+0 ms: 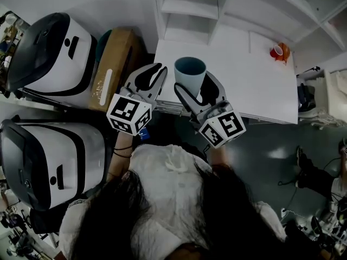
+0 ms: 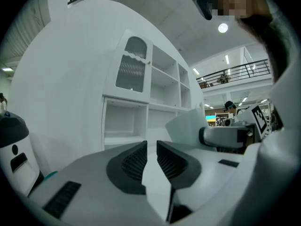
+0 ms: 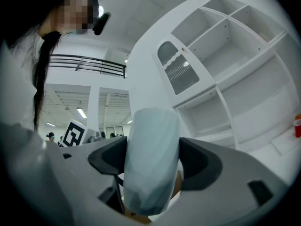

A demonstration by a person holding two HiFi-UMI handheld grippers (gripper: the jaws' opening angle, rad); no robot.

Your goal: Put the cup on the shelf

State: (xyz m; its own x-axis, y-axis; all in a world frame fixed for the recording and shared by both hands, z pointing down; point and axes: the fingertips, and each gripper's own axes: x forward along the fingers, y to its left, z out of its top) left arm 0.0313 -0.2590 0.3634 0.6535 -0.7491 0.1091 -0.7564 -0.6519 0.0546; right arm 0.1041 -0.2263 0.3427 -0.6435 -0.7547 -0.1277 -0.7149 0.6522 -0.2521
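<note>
The right tongs (image 1: 197,89) (image 3: 153,160) are clamped on a pale blue cup (image 1: 190,71) (image 3: 150,159), one jaw on each side of its wall. The cup stands upright over the front edge of the white surface (image 1: 255,91), well short of the shelf (image 1: 190,8) behind. The left tongs (image 1: 152,79) (image 2: 151,155) hang just beside it, jaws drawn almost together with nothing between them. A small red thing (image 1: 279,52) sits at the surface's far right corner.
</note>
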